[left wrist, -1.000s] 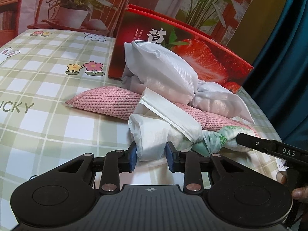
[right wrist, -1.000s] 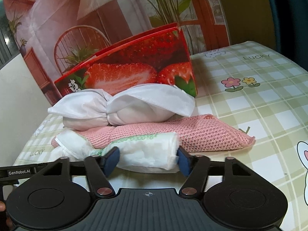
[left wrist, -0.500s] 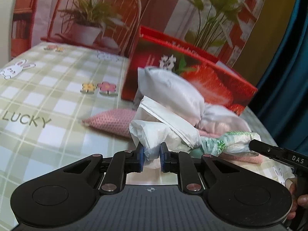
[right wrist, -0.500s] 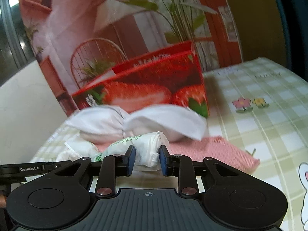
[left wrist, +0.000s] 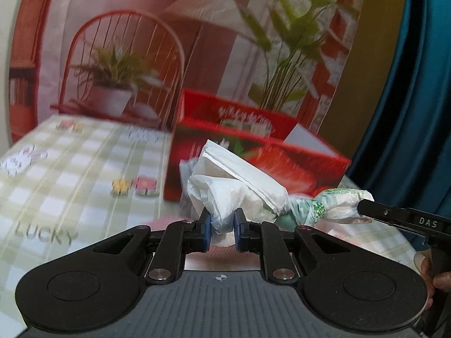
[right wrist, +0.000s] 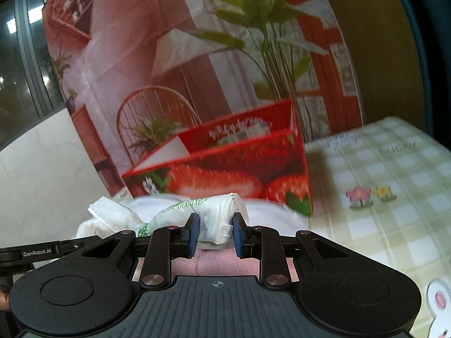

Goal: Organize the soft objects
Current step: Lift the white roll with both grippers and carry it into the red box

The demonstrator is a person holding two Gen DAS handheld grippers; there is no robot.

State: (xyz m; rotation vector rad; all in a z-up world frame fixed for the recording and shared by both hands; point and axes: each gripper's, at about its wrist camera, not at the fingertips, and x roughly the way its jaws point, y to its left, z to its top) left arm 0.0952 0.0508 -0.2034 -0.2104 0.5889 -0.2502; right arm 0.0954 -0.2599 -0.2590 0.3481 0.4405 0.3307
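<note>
Plastic bundle point(left wrist: 239, 194), a knotted roll of thin, crinkled white film with green print at its twisted middle, hangs lifted between our two tools, in front of the red strawberry box point(left wrist: 253, 152); we hold it at both ends, likely so the limp roll neither sags nor unrolls on the way to the open box; left hand-held gripper point(left wrist: 221, 232) is closed tight on the crumpled white end; right hand-held gripper point(right wrist: 215, 235) is nearly closed on the printed end point(right wrist: 222, 219); beneath lies a pink knitted cloth point(right wrist: 217, 264), nubbly and flat, on the green checked bench point(left wrist: 70, 186); the box looks stiff, glossy cardboard.
</note>
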